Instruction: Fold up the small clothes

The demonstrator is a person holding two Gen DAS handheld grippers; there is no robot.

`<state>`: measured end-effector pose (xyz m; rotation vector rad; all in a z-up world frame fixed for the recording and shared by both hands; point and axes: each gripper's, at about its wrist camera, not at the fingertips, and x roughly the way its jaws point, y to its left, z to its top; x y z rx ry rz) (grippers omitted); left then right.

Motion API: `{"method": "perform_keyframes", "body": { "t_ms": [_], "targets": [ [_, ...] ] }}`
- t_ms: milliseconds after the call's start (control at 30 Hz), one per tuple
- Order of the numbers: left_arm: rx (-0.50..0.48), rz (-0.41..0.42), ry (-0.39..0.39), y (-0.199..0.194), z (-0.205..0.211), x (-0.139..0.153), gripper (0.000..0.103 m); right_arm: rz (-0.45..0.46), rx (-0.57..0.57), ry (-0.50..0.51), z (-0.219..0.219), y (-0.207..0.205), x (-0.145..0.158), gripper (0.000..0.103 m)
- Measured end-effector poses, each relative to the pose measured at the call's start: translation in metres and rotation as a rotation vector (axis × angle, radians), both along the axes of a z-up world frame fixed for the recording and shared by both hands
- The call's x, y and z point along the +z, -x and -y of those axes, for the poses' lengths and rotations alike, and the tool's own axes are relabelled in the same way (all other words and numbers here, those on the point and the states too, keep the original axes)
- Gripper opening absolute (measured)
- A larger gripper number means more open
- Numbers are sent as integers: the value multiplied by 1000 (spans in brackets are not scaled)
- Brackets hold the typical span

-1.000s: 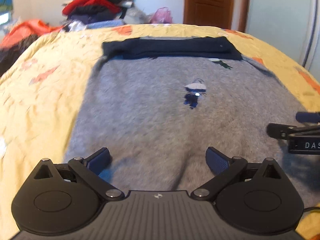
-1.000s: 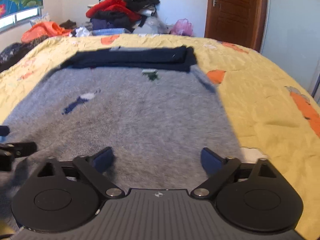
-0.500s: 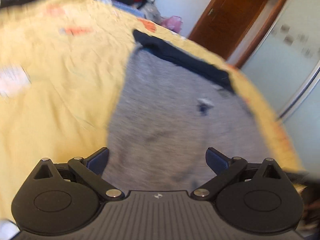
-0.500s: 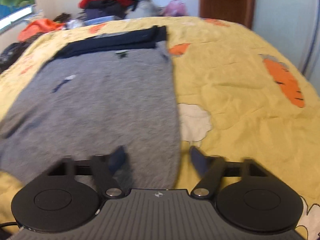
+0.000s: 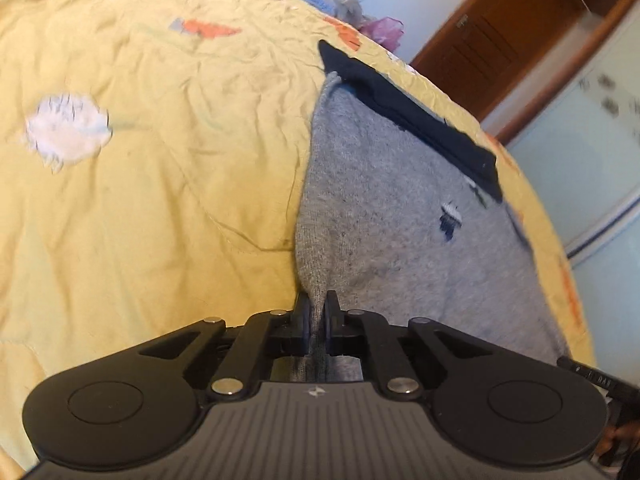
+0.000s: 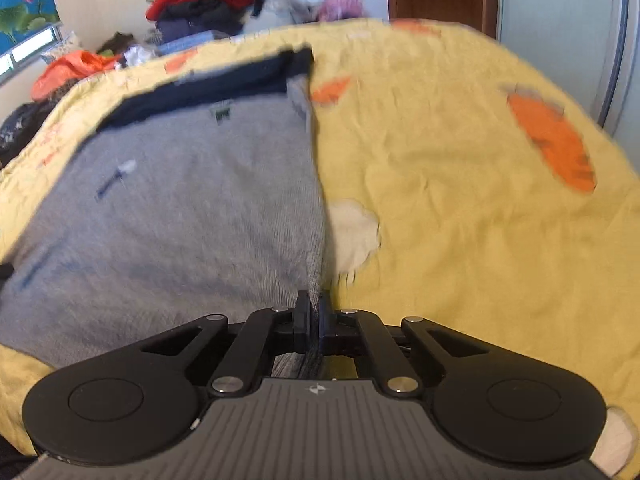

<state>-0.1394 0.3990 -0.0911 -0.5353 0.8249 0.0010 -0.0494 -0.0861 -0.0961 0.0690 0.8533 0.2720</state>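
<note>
A grey knit sweater point(image 5: 400, 232) with a dark navy band point(image 5: 416, 116) along its far end and small dark motifs lies spread on a yellow bedspread point(image 5: 160, 160). My left gripper point(image 5: 316, 312) is shut on the near left edge of the grey sweater, cloth pinched between its pads. My right gripper point(image 6: 314, 312) is shut on the near right edge of the same sweater point(image 6: 180, 216), whose navy band point(image 6: 208, 88) lies at the far end. The right gripper's tip point(image 5: 592, 376) shows at the lower right of the left wrist view.
The yellow bedspread point(image 6: 460, 200) carries orange carrot and white patch prints. A pile of clothes point(image 6: 208, 4) sits beyond the far end of the bed. A brown wooden door point(image 5: 492, 36) and a pale wardrobe panel point(image 6: 560, 20) stand behind the bed.
Both grippers moved apart to the sweater's near corners, left to the left edge and right to the right edge, and went from open to shut on the cloth.
</note>
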Motion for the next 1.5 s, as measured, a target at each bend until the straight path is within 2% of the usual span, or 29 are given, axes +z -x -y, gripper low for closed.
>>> {"method": "perform_keyframes", "body": {
  "t_ms": [67,167,200,233,267,300,333,367,400,467,500,533,567,633,733,833,867,900,967,1000,1033,1100,1133,1167,1200,1233,1300,1367,1500],
  "targets": [
    [-2,-2,-16,1,0,2,7,-9,-16,-16,-1,1,1,15],
    [2,-12,5,8,0,7,9,-45,-47,-101,8,6,7,59],
    [-2,-19,19,11,0,8,13,-36,-51,-123,12,12,10,62],
    [-3,-28,31,16,0,7,20,-36,-54,-137,17,17,12,61],
    [-5,-35,49,22,0,6,32,-50,-58,-152,21,21,12,61],
    [-5,-41,78,28,-1,5,36,-71,-60,-175,26,25,12,60],
    [-7,-29,116,36,-1,3,45,-94,-59,-202,29,29,9,57],
    [-11,-19,155,42,-1,2,50,-118,-50,-223,30,32,7,54],
    [-12,-4,193,48,-1,-1,55,-138,-31,-231,29,34,4,44],
    [-10,24,241,55,1,-6,55,-119,9,-201,21,40,2,34],
    [-9,32,247,57,2,-7,54,-122,17,-194,19,40,1,14],
    [-8,29,244,55,3,-6,42,-139,14,-207,19,38,-1,11],
    [-10,13,231,52,4,-6,5,-138,11,-223,21,37,-1,11],
    [-20,-39,177,46,6,-9,5,-121,-2,-193,22,37,1,10],
    [-19,-28,46,50,6,7,4,-87,-26,-133,33,42,10,9],
    [-29,-49,-30,54,0,13,4,-101,-29,-90,41,44,2,9],
    [-34,-68,-42,54,-1,7,4,-90,-25,-92,40,45,1,9],
    [-34,-54,-37,56,-2,6,5,-94,-30,-91,39,44,3,11],
    [-55,-53,-27,58,0,11,6,-108,-41,-134,42,42,9,28],
    [-66,-32,-21,61,1,18,7,-96,-61,-153,45,42,16,42],
    [-69,-8,-53,65,2,28,9,-58,-85,-168,48,41,25,50],
    [-63,31,-195,66,6,53,16,39,-122,-195,49,36,46,52],
    [-45,68,-256,62,9,66,30,79,-126,-199,43,30,56,54],
    [-15,115,-305,55,13,77,55,113,-125,-196,32,21,63,56],
    [1,165,-336,45,20,86,71,146,-114,-187,16,12,68,64],
    [-1,218,-353,32,30,90,93,177,-98,-171,-4,1,70,73],
    [-2,275,-375,-1,57,86,93,210,-58,-154,-46,-21,66,76],
    [-55,238,-369,-42,88,70,93,176,-12,-142,-86,-47,51,75],
    [-131,108,-433,-81,138,20,92,114,39,54,-149,-69,10,73]
  ]
}}
